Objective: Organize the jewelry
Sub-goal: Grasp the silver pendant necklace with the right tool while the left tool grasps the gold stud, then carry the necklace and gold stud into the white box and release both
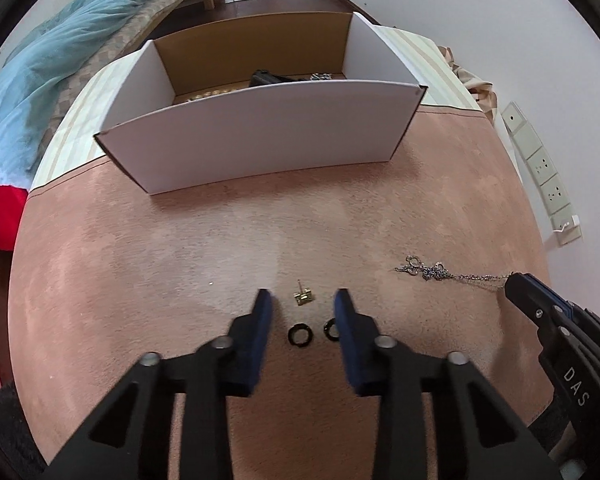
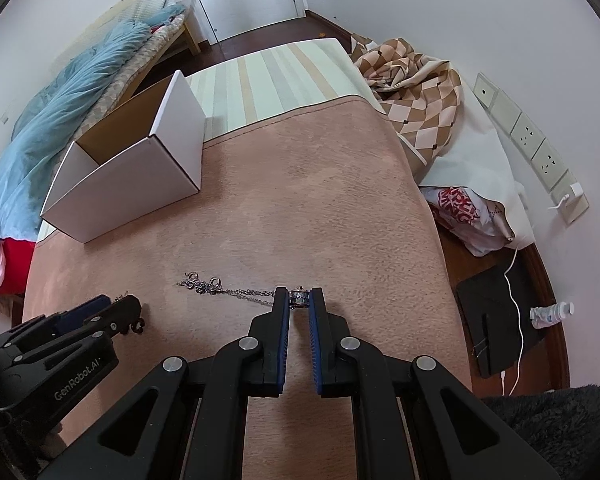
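A: Right claw (image 2: 299,300) is gripping the chunky pendant end of the silver necklace (image 2: 236,290), jaws narrow around it. The rest of the chain is trailing left across the pink bed cover (image 2: 320,200), with its ring cluster bunched at the far left end.

B: Is it holding metal, or only fabric?

A: The pendant is sitting between the tips, so it's looking like metal. I can't tell whether the tips are also touching the cover.

B: Then lifting straight up and slowly is the way. The chain is lying partly knotted, so I'm expecting it to swing and snag if jerked.

A: Agreed. The white box (image 1: 260,140) is standing at the far left of the cover, open on top, with some pieces already showing inside. The carry is going up and left over its near wall.

B: Left claw?

A: Left claw (image 1: 303,300) is hovering wide open, low over the cover. It's bracketing a gold stud earring (image 1: 302,297), with two black rings (image 1: 314,332) lying just nearer, the right one touching the right finger (image 1: 346,320).

B: Risk there: the stud is tiny and lying flat on soft cloth. Closing slightly off-centre is likely pushing it away or pinching cloth.

A: So I'm suggesting centring on the stud and keeping clear of the rings.
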Tool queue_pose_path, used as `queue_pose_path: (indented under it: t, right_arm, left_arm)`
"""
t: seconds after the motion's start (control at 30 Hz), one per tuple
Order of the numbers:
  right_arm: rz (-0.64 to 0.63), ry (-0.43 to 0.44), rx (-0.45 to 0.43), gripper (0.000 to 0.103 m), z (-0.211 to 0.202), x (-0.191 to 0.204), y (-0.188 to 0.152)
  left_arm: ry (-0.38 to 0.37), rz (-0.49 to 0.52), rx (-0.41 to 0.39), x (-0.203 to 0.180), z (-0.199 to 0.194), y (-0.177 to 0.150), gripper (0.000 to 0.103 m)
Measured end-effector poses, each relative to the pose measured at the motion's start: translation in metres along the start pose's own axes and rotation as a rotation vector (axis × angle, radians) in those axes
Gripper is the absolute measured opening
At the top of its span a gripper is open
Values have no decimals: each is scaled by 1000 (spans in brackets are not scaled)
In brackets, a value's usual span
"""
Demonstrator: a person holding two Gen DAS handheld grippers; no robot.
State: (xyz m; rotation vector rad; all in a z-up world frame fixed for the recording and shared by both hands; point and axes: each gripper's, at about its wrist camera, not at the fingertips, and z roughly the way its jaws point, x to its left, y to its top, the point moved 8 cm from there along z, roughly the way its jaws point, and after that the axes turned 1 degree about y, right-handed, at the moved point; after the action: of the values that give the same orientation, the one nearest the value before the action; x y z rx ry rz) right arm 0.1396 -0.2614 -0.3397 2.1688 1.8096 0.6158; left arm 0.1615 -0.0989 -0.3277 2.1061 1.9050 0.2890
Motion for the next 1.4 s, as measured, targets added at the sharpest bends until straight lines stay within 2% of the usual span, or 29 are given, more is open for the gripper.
queue_pose_path:
  t: [0.1,0.3,0.67,0.93,1.2,1.4]
  right_arm:
    - [6,-1,1,10,1,-1,0]
    - [5,4,-3,10,0,1,2]
    - [-6,39,-31,10,-18,10,11]
    - [-33,90,-79,10,-42,29,28]
    - [-80,153,-141,10,-77,58,57]
    - [-111,235,-189,10,-106,89,95]
  left_arm:
    - [-6,5,-3,-1,1,0,11]
    - [-13,4,-12,-1,0,0,7]
    - [-39,2,-61,0,-20,6,6]
    - [-61,-1,-123,4,-51,18,6]
    - [-101,-29,-179,13,-86,39,6]
    - [-150,-57,-202,32,-116,70,6]
